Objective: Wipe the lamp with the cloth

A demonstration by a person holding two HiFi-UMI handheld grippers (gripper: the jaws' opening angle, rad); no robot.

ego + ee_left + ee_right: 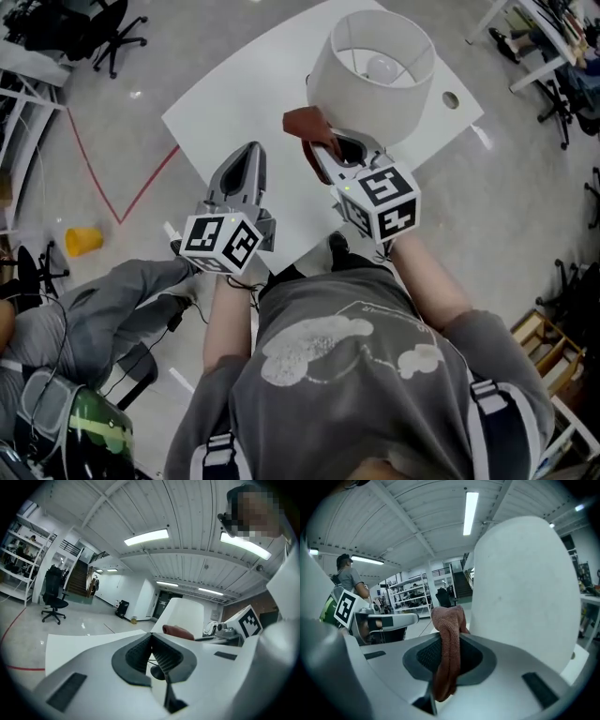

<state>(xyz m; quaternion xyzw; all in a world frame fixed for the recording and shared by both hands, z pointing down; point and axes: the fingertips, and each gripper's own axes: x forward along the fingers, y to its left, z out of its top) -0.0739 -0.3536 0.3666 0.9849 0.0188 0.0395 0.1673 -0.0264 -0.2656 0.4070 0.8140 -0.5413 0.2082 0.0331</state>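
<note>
Head view: the white lamp (370, 70) stands on the white table (234, 108), with the reddish cloth (307, 125) right beside its shade, perhaps touching. The right gripper (339, 150) pinches that cloth. The left gripper (246, 161) hovers nearby, jaws pressed together on nothing.

Person wears a grey short-sleeved T-shirt (361, 375) with a white cloud-shaped print, dark shoulder straps (491, 412) with pale buckles, and a black shoe (338, 248). Left gripper (251, 150) and right gripper (326, 148) have light grey tapered shells and dark ribbed pads (164, 656). White left cube (223, 242) and right cube (382, 200) carry black square markers.
</note>
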